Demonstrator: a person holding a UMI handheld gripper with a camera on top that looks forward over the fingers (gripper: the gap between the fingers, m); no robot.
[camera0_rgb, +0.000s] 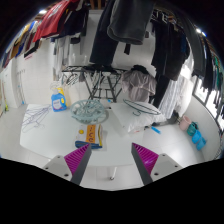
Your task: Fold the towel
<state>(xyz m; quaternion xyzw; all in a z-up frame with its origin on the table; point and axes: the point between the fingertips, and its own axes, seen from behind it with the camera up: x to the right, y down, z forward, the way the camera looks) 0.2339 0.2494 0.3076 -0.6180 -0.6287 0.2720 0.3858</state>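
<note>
My gripper (pixel 114 160) is open and empty, its two magenta pads (pixel 82 158) wide apart over the near part of a white table (pixel 120 135). Nothing stands between the fingers. A pale grey cloth (pixel 138 92), which may be the towel, lies draped at the far side of the table, well beyond the fingers and a little to the right. It sits next to a black wire drying rack (pixel 85 75).
A glass bowl (pixel 90 108) and a yellow packet (pixel 90 132) lie just ahead of the left finger. A blue bottle (pixel 60 98) and white hangers (pixel 38 118) are left. Blue items (pixel 195 135) are right. Dark clothes (pixel 125 25) hang behind.
</note>
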